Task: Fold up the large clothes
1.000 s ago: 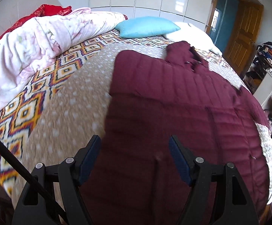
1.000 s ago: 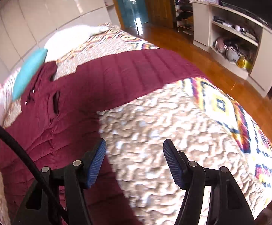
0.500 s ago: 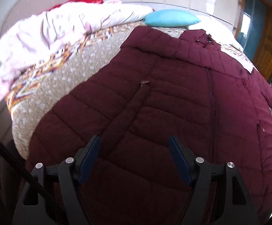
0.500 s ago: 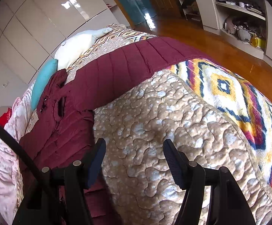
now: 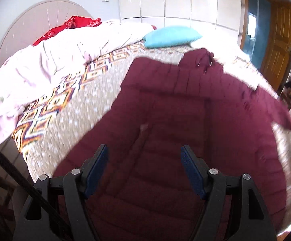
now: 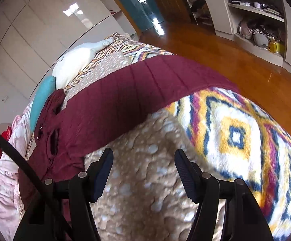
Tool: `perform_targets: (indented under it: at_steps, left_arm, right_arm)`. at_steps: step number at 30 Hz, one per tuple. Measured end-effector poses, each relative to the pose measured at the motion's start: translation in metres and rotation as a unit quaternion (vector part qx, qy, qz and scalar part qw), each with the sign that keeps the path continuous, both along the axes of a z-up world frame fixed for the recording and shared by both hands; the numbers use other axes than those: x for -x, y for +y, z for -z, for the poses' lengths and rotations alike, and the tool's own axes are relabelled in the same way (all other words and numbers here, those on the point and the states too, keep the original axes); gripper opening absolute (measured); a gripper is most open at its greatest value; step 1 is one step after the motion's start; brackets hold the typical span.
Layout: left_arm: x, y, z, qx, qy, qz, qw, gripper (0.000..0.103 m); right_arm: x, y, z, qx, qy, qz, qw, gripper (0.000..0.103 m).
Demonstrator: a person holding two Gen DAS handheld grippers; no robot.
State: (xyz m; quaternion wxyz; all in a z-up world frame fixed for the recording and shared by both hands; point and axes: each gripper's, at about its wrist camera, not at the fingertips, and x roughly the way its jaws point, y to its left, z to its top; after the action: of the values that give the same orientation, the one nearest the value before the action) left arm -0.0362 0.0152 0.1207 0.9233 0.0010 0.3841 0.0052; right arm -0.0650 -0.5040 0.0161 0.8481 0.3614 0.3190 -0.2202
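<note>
Bedding, a pink duvet (image 5: 51,68), fills the left wrist view's upper left; a maroon coat (image 5: 185,120) spreads across centre and right on the patterned blanket (image 5: 69,108); left gripper (image 5: 144,168) hovers wide, empty; right gripper (image 6: 143,170) likewise gapes over blanket, coat at left.

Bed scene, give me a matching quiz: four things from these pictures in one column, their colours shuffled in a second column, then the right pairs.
Things:
1. quilted puffer jacket
2. small pillow
3. rumpled duvet
4. fabric bundle by the headboard

Colours:
A. bright red
B. turquoise
C. dark maroon
D. pale pink

Pairs: 1-C, 2-B, 3-D, 4-A
</note>
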Motion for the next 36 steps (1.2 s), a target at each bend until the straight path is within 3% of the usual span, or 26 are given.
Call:
perform_targets:
  at_steps: [2, 7, 12, 13, 14, 16, 17, 20, 22, 27, 31, 36]
  left_arm:
    - [-0.003, 0.005, -0.038, 0.023, -0.009, 0.007, 0.9997, 0.073]
    - [-0.013, 0.013, -0.132, 0.029, -0.025, 0.034, 0.9987, 0.073]
    - [-0.023, 0.029, -0.182, 0.028, -0.015, 0.037, 0.9988, 0.073]
    - [-0.023, 0.032, -0.185, 0.033, -0.02, 0.037, 0.9986, 0.073]
    - [-0.023, 0.036, -0.184, 0.038, -0.029, 0.037, 0.9982, 0.073]
    - [-0.023, 0.041, -0.176, 0.042, -0.045, 0.032, 0.9976, 0.074]
    - [-0.026, 0.044, -0.169, 0.046, -0.047, 0.028, 0.9975, 0.074]
    - [-0.042, 0.049, -0.141, 0.074, -0.03, 0.031, 0.9963, 0.074]
    - [-0.052, 0.048, -0.124, 0.079, -0.016, 0.034, 0.9962, 0.073]
    - [-0.063, 0.047, -0.1, 0.053, -0.025, 0.048, 0.9971, 0.073]
    - [-0.064, 0.056, -0.088, 0.056, -0.021, 0.06, 0.9965, 0.073]
    - [-0.064, 0.074, -0.069, 0.058, -0.015, 0.057, 0.9966, 0.073]
  right_arm:
    - [-0.008, -0.021, 0.004, -0.015, -0.002, 0.016, 1.0, 0.069]
    - [-0.026, -0.068, 0.025, -0.082, -0.022, 0.055, 0.995, 0.069]
    - [-0.039, -0.096, 0.028, -0.126, -0.057, 0.094, 0.986, 0.069]
    - [-0.042, -0.099, 0.028, -0.13, -0.056, 0.098, 0.985, 0.064]
    - [-0.046, -0.103, 0.026, -0.131, -0.051, 0.103, 0.985, 0.058]
    - [-0.054, -0.107, 0.022, -0.127, -0.033, 0.105, 0.986, 0.021]
    - [-0.053, -0.109, 0.019, -0.127, -0.033, 0.103, 0.986, 0.018]
    - [-0.05, -0.104, -0.013, -0.093, -0.043, 0.09, 0.991, 0.013]
    - [-0.05, -0.084, -0.05, -0.042, -0.049, 0.066, 0.996, 0.011]
    - [-0.066, -0.003, -0.131, 0.082, -0.072, -0.034, 0.993, 0.01]
    - [-0.103, 0.1, -0.163, 0.156, -0.074, -0.155, 0.973, 0.01]
    - [-0.148, 0.229, -0.131, 0.176, -0.046, -0.296, 0.938, 0.009]
